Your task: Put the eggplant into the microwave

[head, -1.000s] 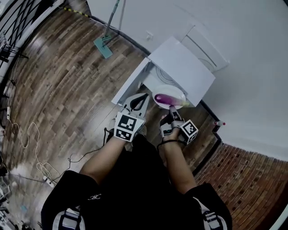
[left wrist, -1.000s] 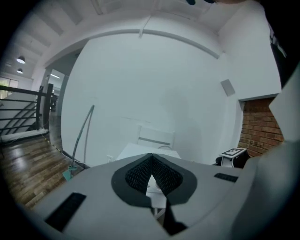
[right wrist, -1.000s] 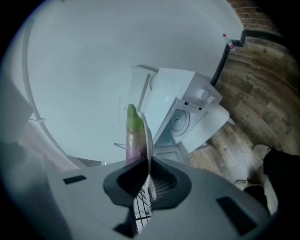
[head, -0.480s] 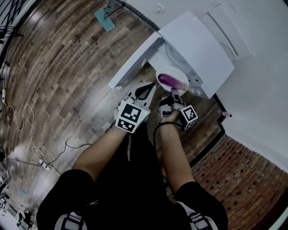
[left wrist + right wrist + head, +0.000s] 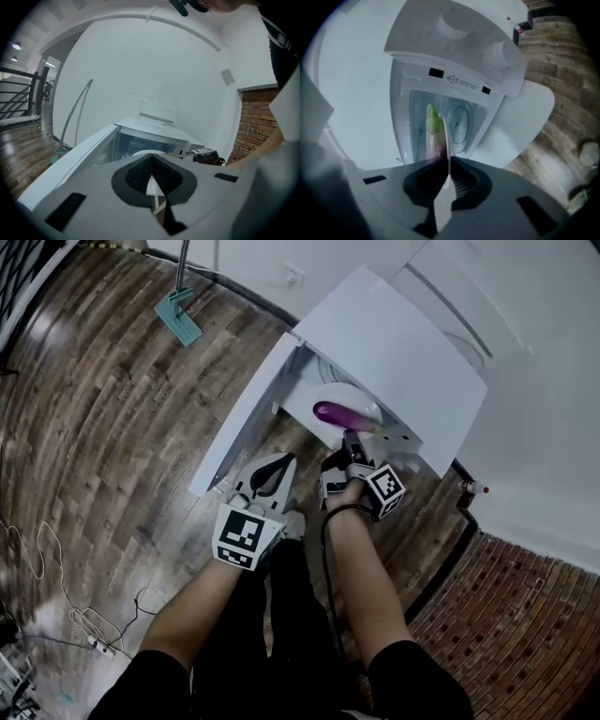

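The purple eggplant (image 5: 339,415) lies across the middle of a white plate (image 5: 342,392), its green stem end toward the plate's right edge. The right gripper (image 5: 349,439) is clamped on the plate's near rim and holds it at the mouth of the white microwave (image 5: 394,343), which stands on the wooden floor (image 5: 112,427). The microwave's door (image 5: 239,432) hangs open to the left. Beside the door, the left gripper (image 5: 281,460) has its jaws together and carries nothing.
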Tool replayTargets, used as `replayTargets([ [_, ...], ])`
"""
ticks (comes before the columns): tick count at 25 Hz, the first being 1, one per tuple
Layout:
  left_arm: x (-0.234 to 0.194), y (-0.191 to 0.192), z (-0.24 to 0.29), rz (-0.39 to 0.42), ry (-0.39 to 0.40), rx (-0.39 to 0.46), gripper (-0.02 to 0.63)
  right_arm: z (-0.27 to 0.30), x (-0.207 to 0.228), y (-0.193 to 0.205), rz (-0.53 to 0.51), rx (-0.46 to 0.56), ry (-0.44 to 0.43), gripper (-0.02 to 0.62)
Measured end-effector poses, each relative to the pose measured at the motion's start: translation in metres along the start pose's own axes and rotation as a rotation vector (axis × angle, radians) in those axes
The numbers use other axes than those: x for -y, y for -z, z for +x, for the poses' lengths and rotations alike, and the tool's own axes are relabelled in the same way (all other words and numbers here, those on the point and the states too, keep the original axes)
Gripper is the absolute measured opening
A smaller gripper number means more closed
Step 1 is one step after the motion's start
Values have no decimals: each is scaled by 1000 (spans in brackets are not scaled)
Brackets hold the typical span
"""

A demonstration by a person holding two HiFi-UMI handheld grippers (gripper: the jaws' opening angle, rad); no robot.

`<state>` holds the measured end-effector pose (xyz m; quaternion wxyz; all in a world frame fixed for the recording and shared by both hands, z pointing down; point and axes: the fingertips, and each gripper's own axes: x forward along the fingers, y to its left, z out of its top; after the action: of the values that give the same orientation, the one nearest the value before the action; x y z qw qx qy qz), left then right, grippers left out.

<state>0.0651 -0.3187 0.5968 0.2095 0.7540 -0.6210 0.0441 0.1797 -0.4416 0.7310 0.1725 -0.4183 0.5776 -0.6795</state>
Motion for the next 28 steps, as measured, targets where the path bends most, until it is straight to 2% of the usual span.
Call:
replayTargets([
  [4, 0, 14, 8, -57, 16, -10, 0, 27, 17, -17, 1, 47, 10, 28],
  [8, 10, 26, 17, -39, 50, -26, 0, 49, 21, -20, 14, 69, 20, 28],
  [12, 17, 31, 20, -56, 93, -40, 0, 72, 24, -30, 31, 103, 12, 28],
  [15, 22, 32, 21, -17, 133, -46, 0, 86, 23, -40, 24, 131, 12, 28],
  [18, 17, 31, 22, -11, 141, -42, 0, 97, 23, -47, 10, 155, 14, 28],
  [24, 22, 40, 25, 5, 183, -66, 0, 104, 31, -59, -52, 192, 56, 28],
  [28, 22, 46, 19, 35, 215, -71, 0, 105, 29, -58, -202, 212, 113, 35],
])
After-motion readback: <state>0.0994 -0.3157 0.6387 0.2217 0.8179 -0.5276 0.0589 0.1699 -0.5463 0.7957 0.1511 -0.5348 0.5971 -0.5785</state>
